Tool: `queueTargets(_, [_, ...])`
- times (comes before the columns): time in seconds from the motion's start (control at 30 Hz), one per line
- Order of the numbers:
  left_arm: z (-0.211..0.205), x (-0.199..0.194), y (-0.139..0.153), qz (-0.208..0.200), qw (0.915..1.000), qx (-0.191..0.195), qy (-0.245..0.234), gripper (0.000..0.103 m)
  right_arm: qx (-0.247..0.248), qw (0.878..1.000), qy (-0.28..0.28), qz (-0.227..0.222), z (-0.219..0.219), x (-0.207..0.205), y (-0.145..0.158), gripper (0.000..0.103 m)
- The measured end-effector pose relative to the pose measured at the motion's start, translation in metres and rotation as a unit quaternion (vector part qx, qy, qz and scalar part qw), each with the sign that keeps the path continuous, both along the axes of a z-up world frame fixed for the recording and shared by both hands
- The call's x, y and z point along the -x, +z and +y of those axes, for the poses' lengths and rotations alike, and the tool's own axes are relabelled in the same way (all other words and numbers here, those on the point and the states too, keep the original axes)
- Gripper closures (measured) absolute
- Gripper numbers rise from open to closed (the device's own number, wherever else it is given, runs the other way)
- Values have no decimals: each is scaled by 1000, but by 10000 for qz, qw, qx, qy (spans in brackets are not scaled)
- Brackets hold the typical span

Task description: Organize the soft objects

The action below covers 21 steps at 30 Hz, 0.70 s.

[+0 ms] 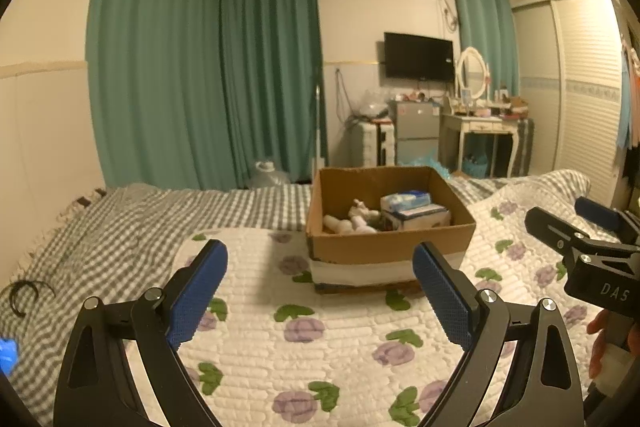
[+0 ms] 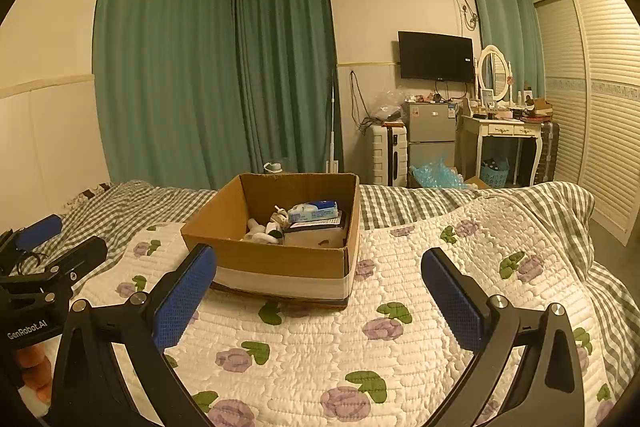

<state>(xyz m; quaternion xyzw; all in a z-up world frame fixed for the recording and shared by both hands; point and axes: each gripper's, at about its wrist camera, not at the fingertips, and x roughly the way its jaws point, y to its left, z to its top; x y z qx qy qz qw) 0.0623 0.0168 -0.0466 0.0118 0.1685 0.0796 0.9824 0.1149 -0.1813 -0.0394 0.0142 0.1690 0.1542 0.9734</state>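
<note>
Bed (image 2: 400,347) with floral quilt; teal curtains (image 2: 180,67) behind. Cardboard box (image 2: 280,259) on quilt holds a soft toy (image 2: 266,227) and tissue packs (image 2: 314,211). Left hand-held gripper (image 1: 320,291) and right hand-held gripper (image 2: 318,297) both released, empty, near the box

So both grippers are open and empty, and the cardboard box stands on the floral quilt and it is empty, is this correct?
Not quite: the cardboard box is not empty. The right wrist view shows a tissue pack and a white soft toy inside. The left gripper and right gripper are open and empty, and the box stands on the floral quilt.
</note>
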Motion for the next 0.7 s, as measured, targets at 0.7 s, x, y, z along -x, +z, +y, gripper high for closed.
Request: queueTargets(0.7, [2, 0, -1, 28, 10000, -5, -36, 8, -2, 10000, 45, 43, 1, -1, -4, 0])
